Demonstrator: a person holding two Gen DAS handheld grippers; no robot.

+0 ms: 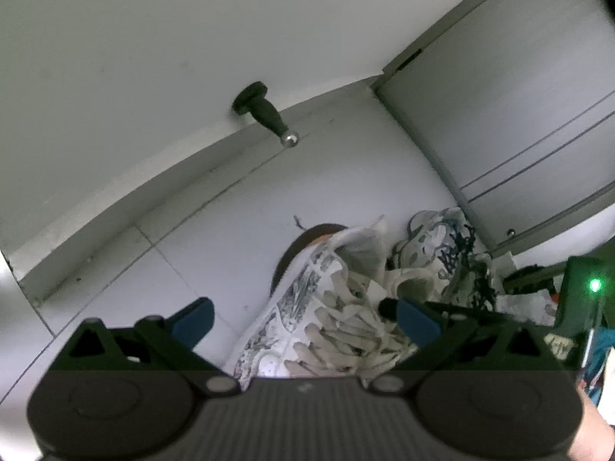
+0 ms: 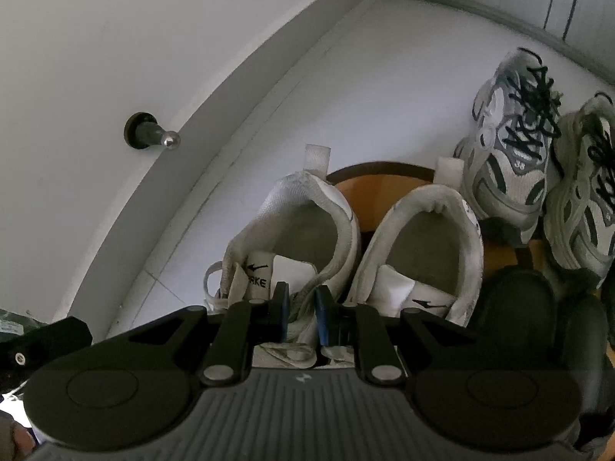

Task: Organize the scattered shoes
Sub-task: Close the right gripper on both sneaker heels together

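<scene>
- Left wrist view: our left gripper [image 1: 303, 322] has its jaws spread wide, straddling a white patterned sneaker [image 1: 307, 307] without pinching it. The shoe sits on the pale floor [image 1: 192, 230], partly over a dark round mat [image 1: 303, 238], long axis running away from us toward the wall. Which end is the heel, we can't tell here. If the jaws close as they stand, we reckon they'd bite laces and the shoe could swing.
- Right wrist view: our right gripper [image 2: 301, 317] is clamped on the inner collar of the left white sneaker [image 2: 292, 238], its mate [image 2: 419, 253] just beside it. Both heels point to the wall, long axes parallel. A grey pair [image 2: 511, 153] stands to the right, toes toward us. Soft collar, so it might slip and knock the mate crooked.
</scene>
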